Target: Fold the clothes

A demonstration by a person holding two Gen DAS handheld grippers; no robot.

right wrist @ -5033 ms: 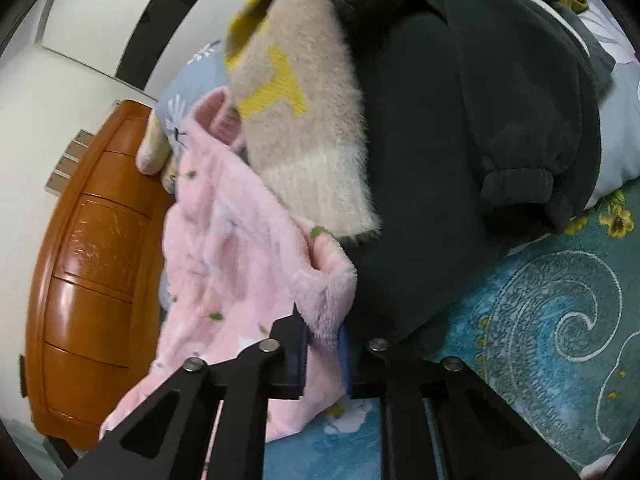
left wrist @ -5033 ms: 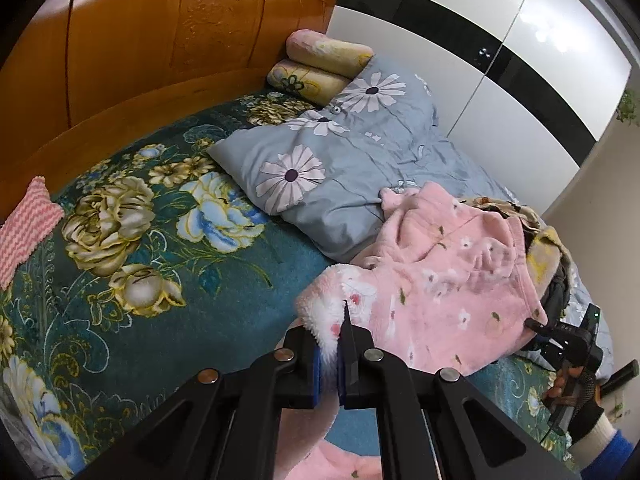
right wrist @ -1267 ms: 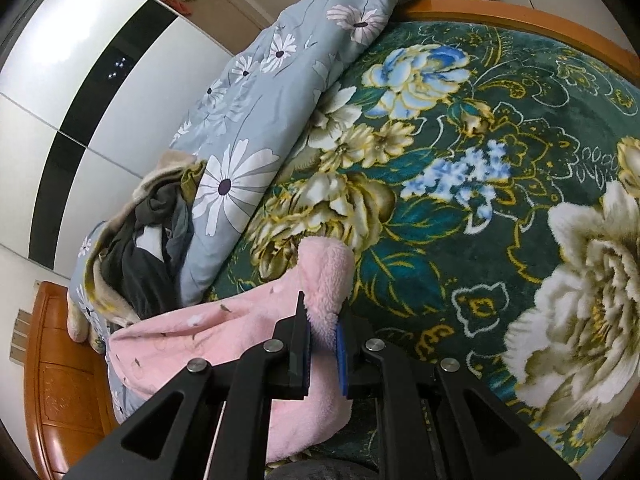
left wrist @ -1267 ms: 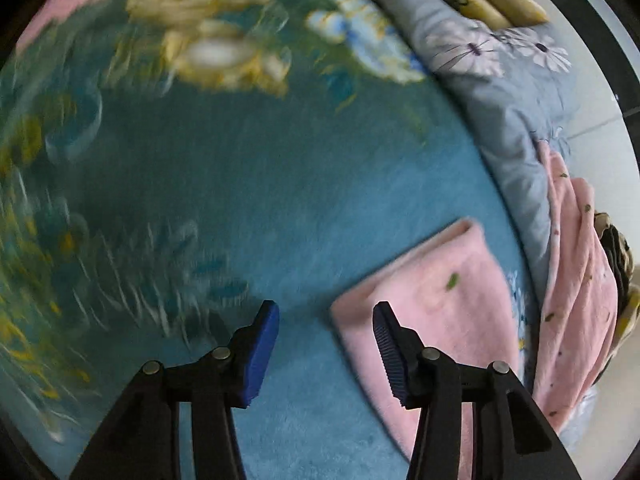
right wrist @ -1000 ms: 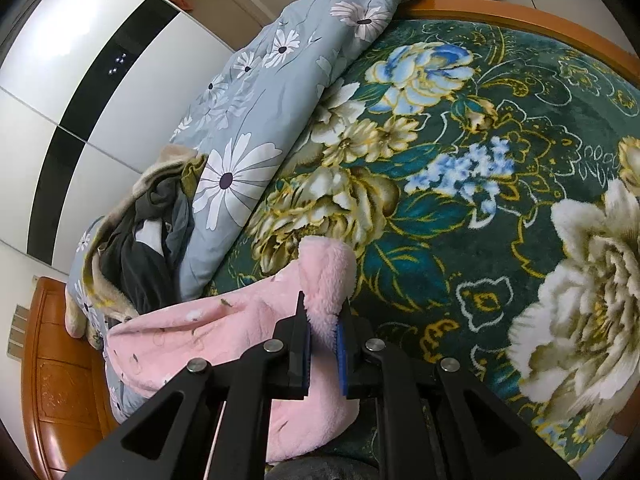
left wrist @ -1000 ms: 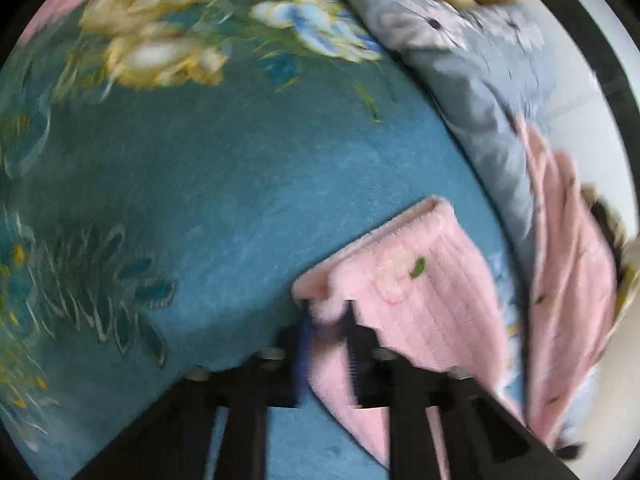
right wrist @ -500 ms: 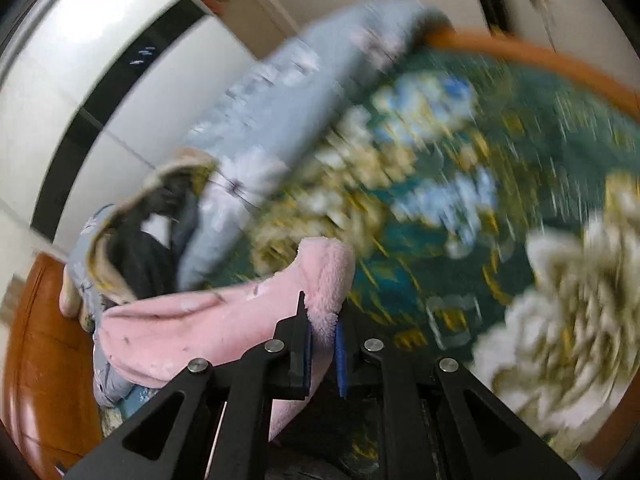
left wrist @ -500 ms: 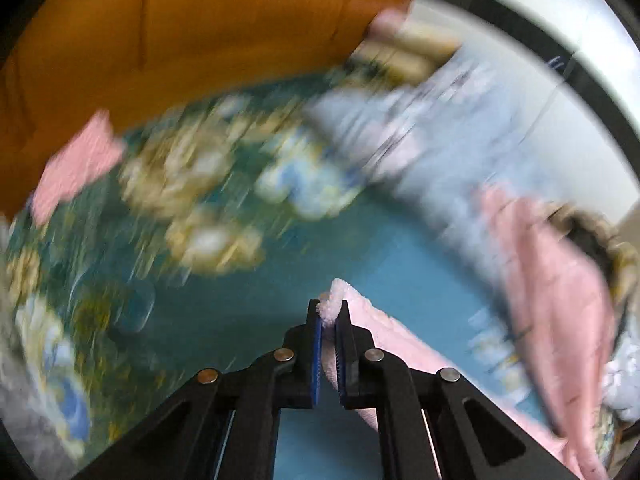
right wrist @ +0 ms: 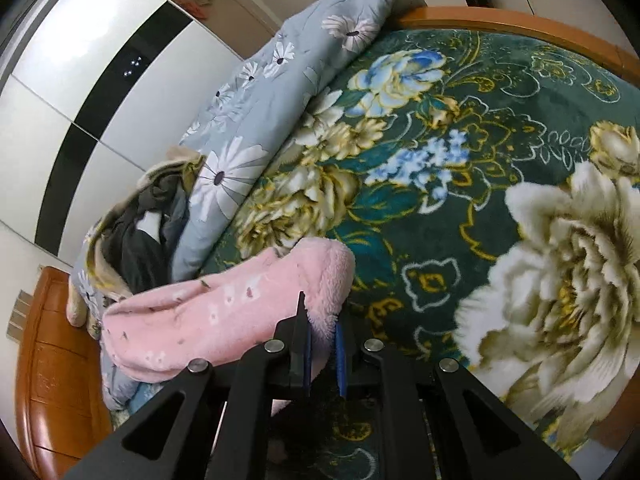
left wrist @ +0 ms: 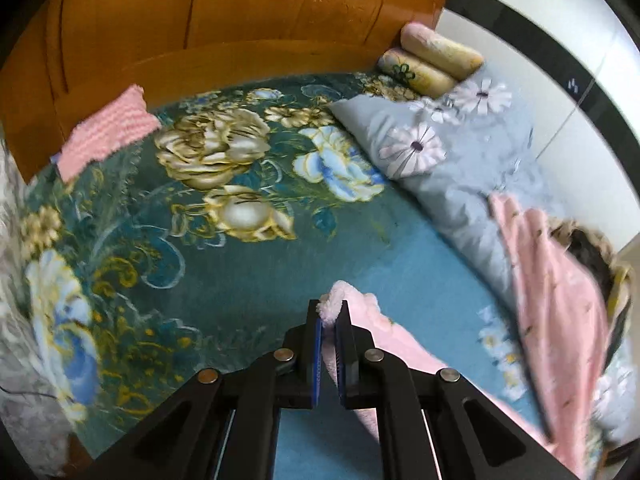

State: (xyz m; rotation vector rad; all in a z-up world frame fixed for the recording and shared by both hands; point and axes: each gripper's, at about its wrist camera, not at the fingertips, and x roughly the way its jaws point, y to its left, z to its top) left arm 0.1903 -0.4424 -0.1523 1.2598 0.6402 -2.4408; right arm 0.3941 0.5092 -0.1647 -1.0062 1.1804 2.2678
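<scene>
Pink fleece garment (left wrist: 400, 344) is on the bed, running from the middle of the floral blanket (left wrist: 168, 264) to the grey daisy quilt (left wrist: 460, 168) along the bed's right edge. On my left gripper (left wrist: 329, 320) the jaws are clenched on a fluffy cuff edge. On my right gripper (right wrist: 320, 332) the jaws are clamped on the other fleece end (right wrist: 224, 312). Folded pink knit (left wrist: 104, 132) sits at the headboard (left wrist: 200, 12) edge, far left. Dark clothes pile (right wrist: 140, 232) lies on the quilt beside the garment
</scene>
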